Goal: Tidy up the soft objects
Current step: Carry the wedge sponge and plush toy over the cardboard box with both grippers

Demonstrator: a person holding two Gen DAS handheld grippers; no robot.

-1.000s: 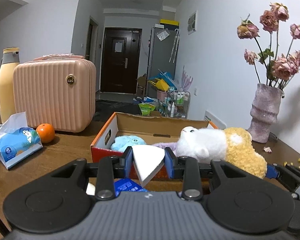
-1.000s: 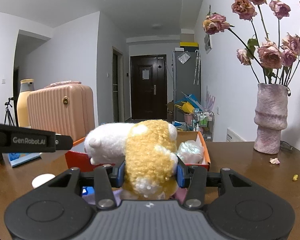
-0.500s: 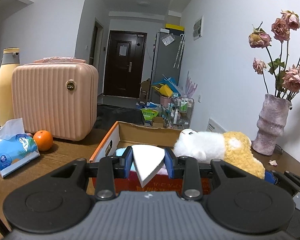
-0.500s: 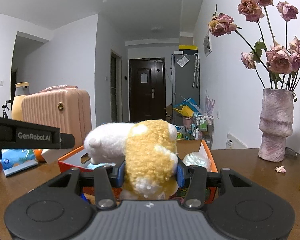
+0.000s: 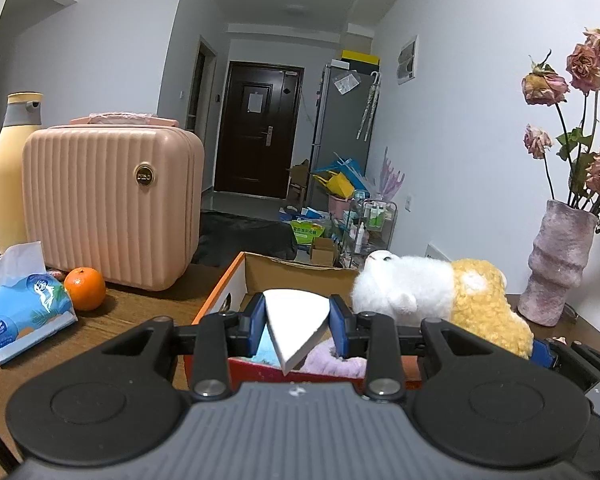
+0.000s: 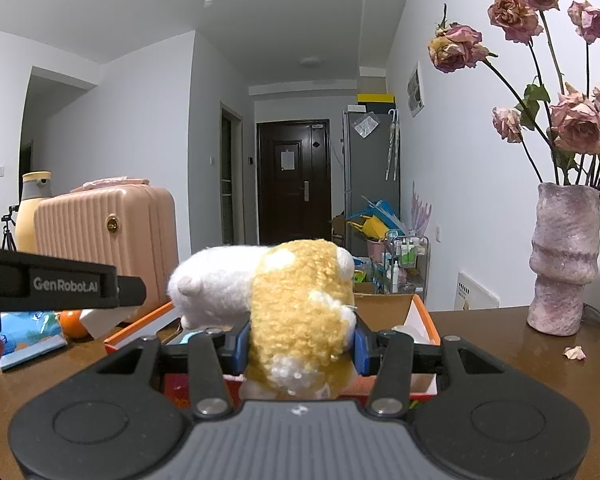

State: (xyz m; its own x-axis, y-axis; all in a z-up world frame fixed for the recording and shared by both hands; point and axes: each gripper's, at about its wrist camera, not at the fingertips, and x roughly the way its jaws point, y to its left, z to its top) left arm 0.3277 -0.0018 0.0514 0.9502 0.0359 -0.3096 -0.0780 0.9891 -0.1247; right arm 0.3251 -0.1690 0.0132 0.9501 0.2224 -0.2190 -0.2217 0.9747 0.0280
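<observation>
- Both pairs of jaws are closed on soft cargo: the left gripper (image 5: pixel 297 322) pinches a white wedge-shaped sponge (image 5: pixel 296 322), low in the middle of its frame, and the right gripper (image 6: pixel 300 346) squeezes the yellow rear half of a white-and-yellow plush toy (image 6: pixel 284 292), whose white head juts toward frame left.
- Target looks to be the orange-edged cardboard box (image 5: pixel 236 280), just behind both grippers in mid-frame; a blue soft item and a lilac fluffy one (image 5: pixel 332 360) already lie inside.
- Judged step: carrying both items over the box for release.
- To do it well, bring each load fully past the near wall before letting go, so nothing catches on the rim.
- Lower the plush toy first, into the free right part of the box; it is bulky and may roll out.
- Keep the grippers apart; in the right view the left one's black finger sits close at the left edge.
- Steer clear of the vase (image 6: pixel 564 260) at right.
</observation>
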